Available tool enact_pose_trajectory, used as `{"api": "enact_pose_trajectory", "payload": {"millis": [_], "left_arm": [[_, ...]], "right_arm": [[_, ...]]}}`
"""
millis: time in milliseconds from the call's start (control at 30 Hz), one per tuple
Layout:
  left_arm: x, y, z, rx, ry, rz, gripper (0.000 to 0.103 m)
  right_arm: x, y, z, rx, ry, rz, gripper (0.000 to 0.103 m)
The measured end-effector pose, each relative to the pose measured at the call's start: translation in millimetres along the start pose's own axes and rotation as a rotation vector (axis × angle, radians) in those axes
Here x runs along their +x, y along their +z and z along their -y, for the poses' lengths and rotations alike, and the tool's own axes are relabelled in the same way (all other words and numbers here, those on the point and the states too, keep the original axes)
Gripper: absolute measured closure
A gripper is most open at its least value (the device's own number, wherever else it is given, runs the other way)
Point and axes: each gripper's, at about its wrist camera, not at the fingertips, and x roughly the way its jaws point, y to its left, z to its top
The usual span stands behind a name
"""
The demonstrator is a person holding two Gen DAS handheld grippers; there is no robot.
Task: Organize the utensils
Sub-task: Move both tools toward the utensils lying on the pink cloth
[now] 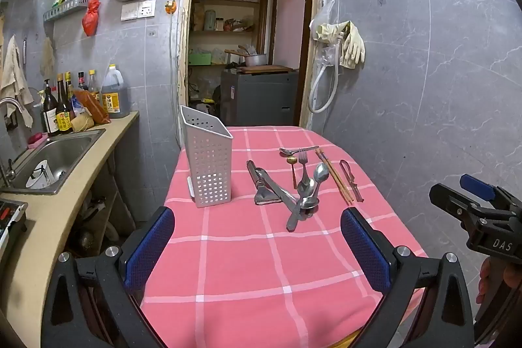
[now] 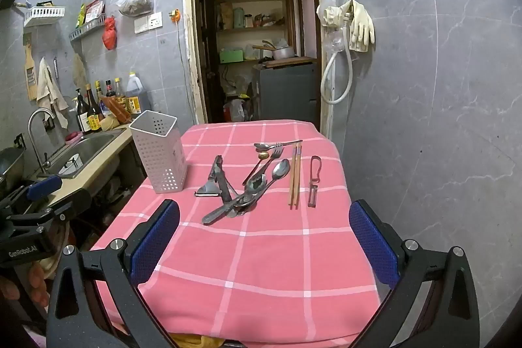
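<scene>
Wide-apart left gripper [image 1: 257, 245] fingers, utensils [image 1: 301, 185] beyond

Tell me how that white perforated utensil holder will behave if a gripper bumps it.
The white utensil holder looks like thin perforated plastic, so probably light. It stands tall on a narrow base and seems empty, so a high nudge may tip it. The pink tablecloth might resist sliding.

The near half of the table [image 2: 261, 266] is bare cloth, so both wide-open claws, the left claw [image 1: 257, 245] and the right claw [image 2: 264, 238], have room to go forward. The white basket [image 2: 160, 152] stands tall on the left. The pile of spoons [image 2: 251, 188] lies in the middle, chopsticks [image 2: 295, 175] beside it
</scene>
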Motion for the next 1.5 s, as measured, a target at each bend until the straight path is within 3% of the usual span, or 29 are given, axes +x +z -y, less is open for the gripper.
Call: {"api": "enact_pose_trajectory", "payload": {"millis": [400, 733, 1167, 1500], "left_arm": [[23.4, 13.3, 14.4, 0.011, -0.005, 0.000, 0.001], [57.1, 54.7, 33.1, 0.038, -0.029, 0.054, 0.001], [162.4, 112.8, 70.8, 0.025, -0.013, 0.126, 0.001], [267.7, 121.2, 95.7, 0.043, -0.023, 0.028, 0.001]], "right_arm": [[8.0, 6.5, 5.8, 0.013, -0.007, 0.015, 0.001], [49.1, 56.3, 45.8, 0.050, -0.006, 0.095, 0.001], [158.8, 123.4, 96.5, 0.015, 0.036, 0.141, 0.001], [277.3, 117.0, 136.8, 0.042, 0.064, 0.024, 0.001]]}}
